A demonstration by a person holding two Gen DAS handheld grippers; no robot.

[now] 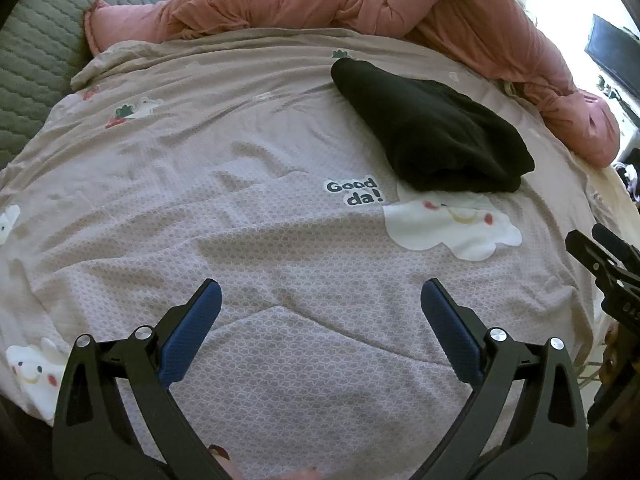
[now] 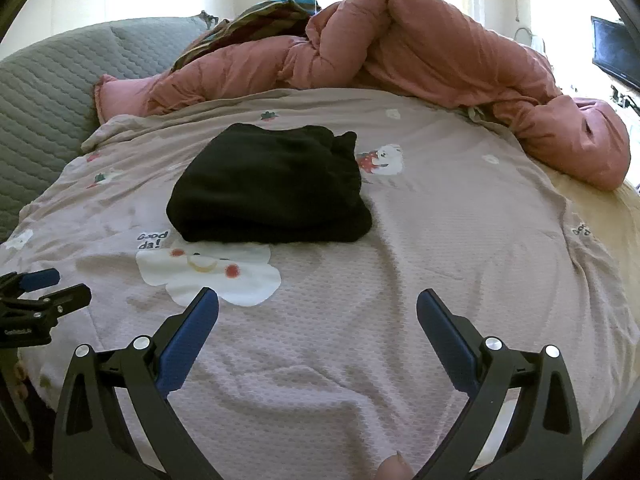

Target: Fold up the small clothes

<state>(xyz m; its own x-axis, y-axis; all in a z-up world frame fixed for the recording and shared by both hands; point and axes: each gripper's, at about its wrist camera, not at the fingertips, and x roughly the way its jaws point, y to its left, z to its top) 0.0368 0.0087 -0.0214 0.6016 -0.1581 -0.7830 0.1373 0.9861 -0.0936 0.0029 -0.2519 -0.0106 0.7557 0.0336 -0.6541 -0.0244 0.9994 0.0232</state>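
Note:
A small black garment lies folded in a compact bundle on the patterned bedspread, just beyond the "Good da!" print. In the right wrist view the garment sits ahead and to the left. My left gripper is open and empty, hovering over the bedspread well short of the garment. My right gripper is open and empty, near the bed's front part, also short of the garment. The left gripper also shows at the left edge of the right wrist view.
A bunched pink quilt lies along the far side of the bed. A grey quilted headboard stands at the left. A dark screen hangs at the far right. The bed's edge runs close on the right.

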